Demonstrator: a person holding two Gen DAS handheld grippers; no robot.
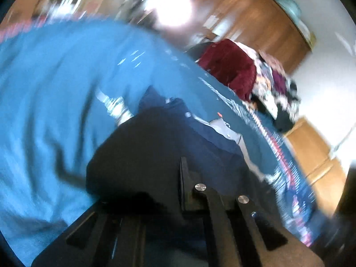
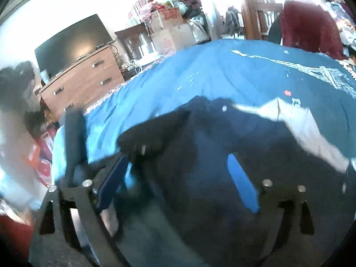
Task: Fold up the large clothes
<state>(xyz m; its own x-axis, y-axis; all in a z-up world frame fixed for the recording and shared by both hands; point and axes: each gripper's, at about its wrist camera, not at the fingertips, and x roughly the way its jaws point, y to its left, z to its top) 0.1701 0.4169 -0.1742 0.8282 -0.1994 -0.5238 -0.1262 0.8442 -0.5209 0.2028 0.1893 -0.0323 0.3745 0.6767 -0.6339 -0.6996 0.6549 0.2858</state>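
A: Where is the dark navy garment with the white panel (image 2: 222,133)?

B: On the blue bedspread printed with a white tower outline (image 2: 200,71), bunched up right in front of both cameras. In the left wrist view the same garment (image 1: 178,133) fills the middle, draped over the fingers.

A: Is the right gripper (image 2: 178,173) holding it?

B: Its blue finger pads (image 2: 242,182) stand far apart with dark cloth lying between and over them, so it is spread wide, not clamped.

A: And the left gripper (image 1: 155,189)?

B: Cloth covers its tips and the frame is blurred; I cannot tell.

A: Beyond the bed?

B: A dark red fabric heap (image 2: 309,29) at the far edge, a brown wooden drawer chest (image 2: 84,77) with a black flat screen (image 2: 71,42) on top, and stacked cardboard boxes (image 2: 169,29).
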